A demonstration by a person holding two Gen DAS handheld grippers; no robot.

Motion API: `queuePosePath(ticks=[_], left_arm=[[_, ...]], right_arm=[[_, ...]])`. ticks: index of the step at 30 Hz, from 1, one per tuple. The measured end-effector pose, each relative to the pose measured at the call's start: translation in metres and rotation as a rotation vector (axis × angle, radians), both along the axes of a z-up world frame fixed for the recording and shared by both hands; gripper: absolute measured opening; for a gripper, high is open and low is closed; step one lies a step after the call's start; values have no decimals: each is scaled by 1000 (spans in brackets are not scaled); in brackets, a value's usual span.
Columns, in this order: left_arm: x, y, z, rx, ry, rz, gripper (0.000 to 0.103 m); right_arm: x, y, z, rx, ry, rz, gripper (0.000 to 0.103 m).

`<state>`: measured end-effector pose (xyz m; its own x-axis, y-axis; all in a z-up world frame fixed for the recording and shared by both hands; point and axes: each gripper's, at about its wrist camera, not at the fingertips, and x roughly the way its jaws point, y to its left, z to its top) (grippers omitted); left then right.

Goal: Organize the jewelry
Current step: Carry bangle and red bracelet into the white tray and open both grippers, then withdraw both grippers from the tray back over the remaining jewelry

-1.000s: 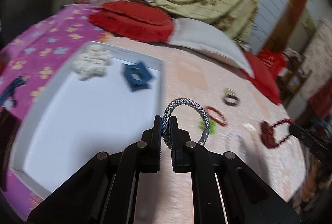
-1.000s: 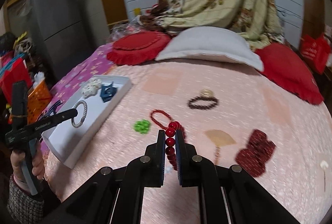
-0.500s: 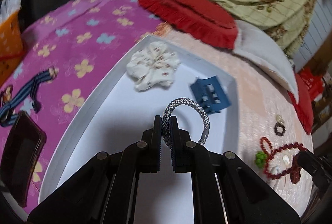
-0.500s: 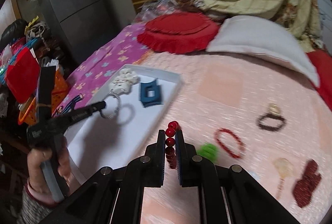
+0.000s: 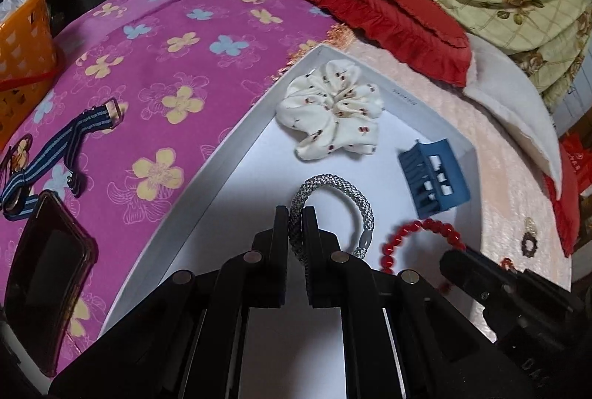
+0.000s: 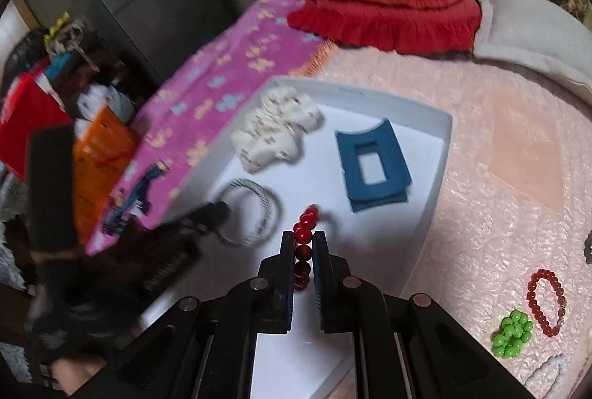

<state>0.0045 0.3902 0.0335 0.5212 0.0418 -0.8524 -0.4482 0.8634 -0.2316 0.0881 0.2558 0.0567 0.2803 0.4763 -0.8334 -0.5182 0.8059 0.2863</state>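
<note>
My left gripper (image 5: 295,214) is shut on a grey braided bracelet (image 5: 353,193) and holds it over the white tray (image 5: 236,136). My right gripper (image 6: 303,240) is shut on a red bead bracelet (image 6: 305,230) over the same tray (image 6: 436,169). In the left wrist view the red beads (image 5: 418,228) hang just right of the grey bracelet, with the right gripper's tip below them. In the right wrist view the grey bracelet (image 6: 259,210) sits left of the beads. A white scrunchie (image 5: 333,110) and a blue hair claw (image 5: 433,177) lie in the tray.
On the pink blanket right of the tray lie a dark red bracelet (image 6: 547,299), a green bead cluster (image 6: 512,328) and a dark bracelet (image 5: 530,245). A phone (image 5: 44,277) and striped strap (image 5: 63,151) lie on the purple flowered sheet. Red cushion (image 5: 388,14) behind the tray; orange basket (image 5: 22,40) left.
Both grippers moved left from over the blanket to above the tray, each carrying its bracelet. The right gripper came close beside the left one.
</note>
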Motion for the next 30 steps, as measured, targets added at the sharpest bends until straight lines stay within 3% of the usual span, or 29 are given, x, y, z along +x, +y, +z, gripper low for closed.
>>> queuePosePath(ticks=[14, 20, 23, 25, 27, 30], left_arm=[[17, 11, -11, -46, -13, 58, 6], [23, 7, -11, -14, -19, 53, 7], [23, 9, -11, -35, -31, 50, 13], [22, 9, -10, -64, -36, 42, 30], [19, 9, -6, -85, -55, 36, 39], [13, 6, 1, -82, -81, 26, 44]], right_arm=[[22, -7, -27, -99, -9, -43, 8], [37, 1, -26, -102, -20, -50, 8], [43, 5, -26, -95, -16, -56, 8], [45, 8, -27, -86, -8, -50, 8], [45, 9, -28, -72, 9, -47, 8], [43, 5, -31, -66, 29, -56, 21]])
